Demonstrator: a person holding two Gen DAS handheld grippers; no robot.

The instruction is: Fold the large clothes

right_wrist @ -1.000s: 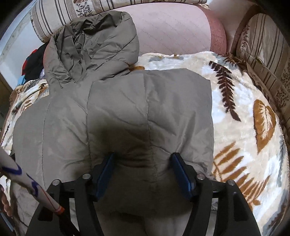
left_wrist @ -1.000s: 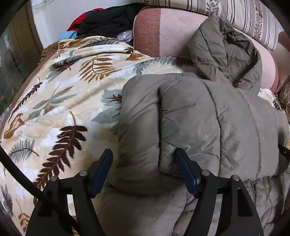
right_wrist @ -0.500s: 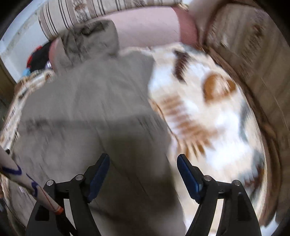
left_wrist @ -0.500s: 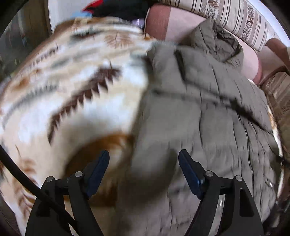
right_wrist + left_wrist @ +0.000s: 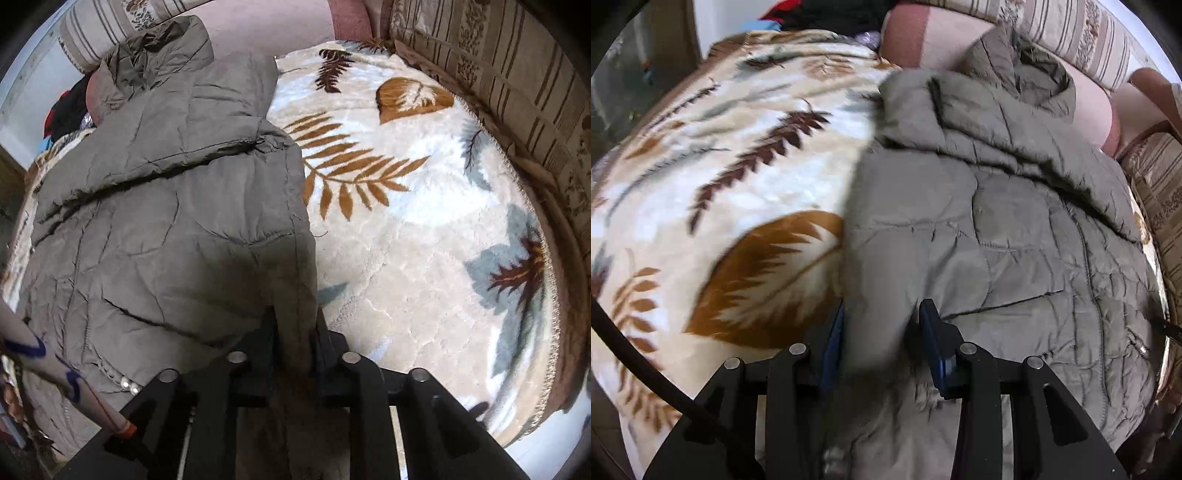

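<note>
On the leaf-print blanket (image 5: 713, 206), in the left wrist view, a grey-olive quilted jacket (image 5: 1008, 236) is laid flat, its sleeve folded across the chest and its hood (image 5: 1019, 70) propped against the pink cushion (image 5: 923, 48) beyond the jacket. The left edge of the jacket is caught between the blue pads of the left gripper (image 5: 881, 332); the jaws are closing, with a thick roll of padded fabric between them and both pads seen against it. A black cable (image 5: 635, 365) is seen to the left of the jacket, over the blanket. A pile of dark and red clothes (image 5: 820, 14) is seen beyond the jacket, past the blanket's far end. A striped sofa back (image 5: 1082, 33) is seen behind the hood. The near part of the view is blurred.

In the right wrist view, the same jacket (image 5: 159, 221) is seen filling the left half, with its right edge running down into the right gripper (image 5: 295, 332). The jaws are closing, and the jacket's hem edge is pinched tight between the dark fingers. The blanket (image 5: 406, 221) is exposed to the right of the jacket. A striped sofa arm (image 5: 517, 81) is seen beyond the blanket, well apart from the jacket. A white tube with blue markings (image 5: 55, 373) is seen at the jacket's near left, crossing over it.
</note>
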